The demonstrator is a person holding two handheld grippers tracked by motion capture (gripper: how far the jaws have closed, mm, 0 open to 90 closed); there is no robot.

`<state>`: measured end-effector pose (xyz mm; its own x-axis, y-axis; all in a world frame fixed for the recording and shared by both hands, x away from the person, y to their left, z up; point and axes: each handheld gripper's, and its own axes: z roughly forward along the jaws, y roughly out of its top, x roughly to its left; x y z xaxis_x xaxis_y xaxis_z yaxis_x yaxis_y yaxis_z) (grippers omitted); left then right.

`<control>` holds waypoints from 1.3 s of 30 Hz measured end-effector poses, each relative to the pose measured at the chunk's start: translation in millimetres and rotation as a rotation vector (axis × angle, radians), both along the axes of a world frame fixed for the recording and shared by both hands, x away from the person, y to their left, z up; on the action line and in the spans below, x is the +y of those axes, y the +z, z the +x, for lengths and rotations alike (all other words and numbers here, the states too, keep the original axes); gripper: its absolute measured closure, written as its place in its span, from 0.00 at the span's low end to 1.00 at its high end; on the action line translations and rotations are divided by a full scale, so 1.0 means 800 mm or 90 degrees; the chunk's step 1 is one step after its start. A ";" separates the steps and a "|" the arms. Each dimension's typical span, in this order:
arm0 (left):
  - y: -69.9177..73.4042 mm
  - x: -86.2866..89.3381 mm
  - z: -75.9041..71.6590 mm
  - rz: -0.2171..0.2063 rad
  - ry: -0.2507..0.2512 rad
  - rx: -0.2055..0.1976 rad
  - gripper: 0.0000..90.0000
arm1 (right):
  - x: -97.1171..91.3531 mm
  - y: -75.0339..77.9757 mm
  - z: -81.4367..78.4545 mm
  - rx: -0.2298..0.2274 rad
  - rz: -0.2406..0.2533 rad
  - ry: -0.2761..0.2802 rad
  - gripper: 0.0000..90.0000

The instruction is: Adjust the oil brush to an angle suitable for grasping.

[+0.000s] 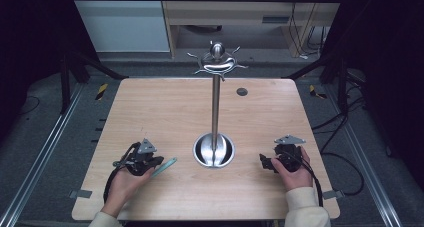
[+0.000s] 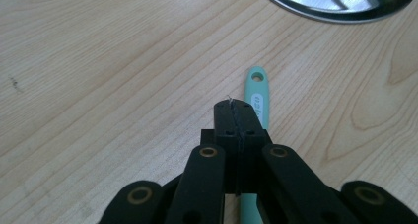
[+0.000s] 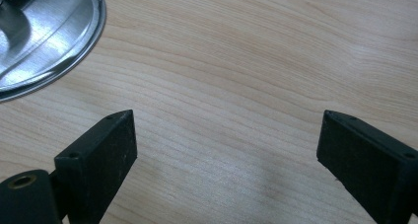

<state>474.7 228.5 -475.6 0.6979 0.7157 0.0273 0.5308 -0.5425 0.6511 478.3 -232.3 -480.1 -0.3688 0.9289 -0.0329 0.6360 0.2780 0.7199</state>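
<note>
A teal utensil handle [image 1: 166,165] with a hole at its end lies on the wooden table [image 1: 165,112], pointing toward the steel stand's round base [image 1: 214,150]. My left gripper [image 1: 159,160] is down over it. In the left gripper view the jaws [image 2: 238,108] are pressed together with no gap. The teal handle [image 2: 258,93] runs underneath them and sticks out past the tips. I cannot tell whether any part of it is pinched. My right gripper [image 1: 263,161] rests on the table right of the base, its jaws [image 3: 224,118] wide apart over bare wood.
A tall steel pole [image 1: 216,107] rises from the base to a ring of hooks [image 1: 217,62] near the table's far edge. The base rim shows at the top of the left gripper view [image 2: 335,2] and at the left of the right gripper view [image 3: 44,36]. A small dark disc [image 1: 242,91] sits far right.
</note>
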 end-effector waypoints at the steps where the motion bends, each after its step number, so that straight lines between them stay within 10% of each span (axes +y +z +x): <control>1: -0.001 -0.001 0.001 0.004 0.000 0.000 1.00 | 0.000 0.000 0.000 0.000 0.000 0.000 0.10; 39: -0.003 -0.045 -0.024 0.050 -0.087 0.017 1.00 | -0.001 0.001 0.000 -0.002 0.006 -0.003 0.10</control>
